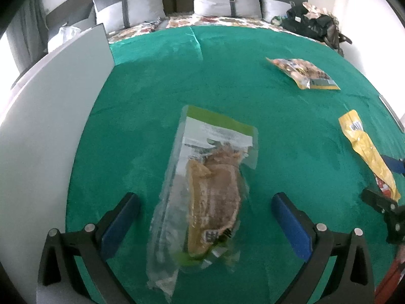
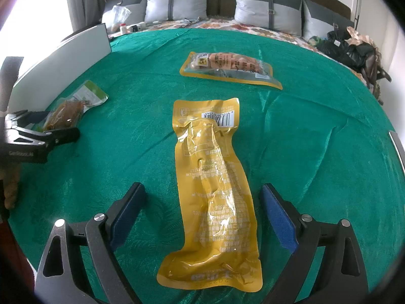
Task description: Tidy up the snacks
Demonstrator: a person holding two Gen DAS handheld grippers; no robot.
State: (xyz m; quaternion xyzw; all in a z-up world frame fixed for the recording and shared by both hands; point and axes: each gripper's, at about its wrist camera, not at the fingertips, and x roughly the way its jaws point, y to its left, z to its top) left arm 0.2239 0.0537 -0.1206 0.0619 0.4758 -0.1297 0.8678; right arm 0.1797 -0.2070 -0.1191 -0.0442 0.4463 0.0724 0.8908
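A clear packet with a green top and brown dried snack [image 1: 202, 190] lies on the green cloth [image 1: 152, 88] between the fingers of my open left gripper [image 1: 205, 200]. It also shows at the left in the right wrist view [image 2: 73, 106]. A long yellow packet [image 2: 215, 190] lies lengthwise between the fingers of my open right gripper [image 2: 202, 192]. It appears at the right in the left wrist view [image 1: 367, 152]. A yellow-edged sausage packet [image 2: 230, 67] lies farther back, also in the left wrist view [image 1: 303, 72].
A white board [image 1: 50, 101] runs along the left side of the cloth, also in the right wrist view [image 2: 63, 58]. Grey pillows [image 2: 268, 10] and a floral bedspread lie behind. Dark clothes [image 2: 354, 48] are piled at the back right. A plastic bag and small bottles [image 2: 121, 22] sit back left.
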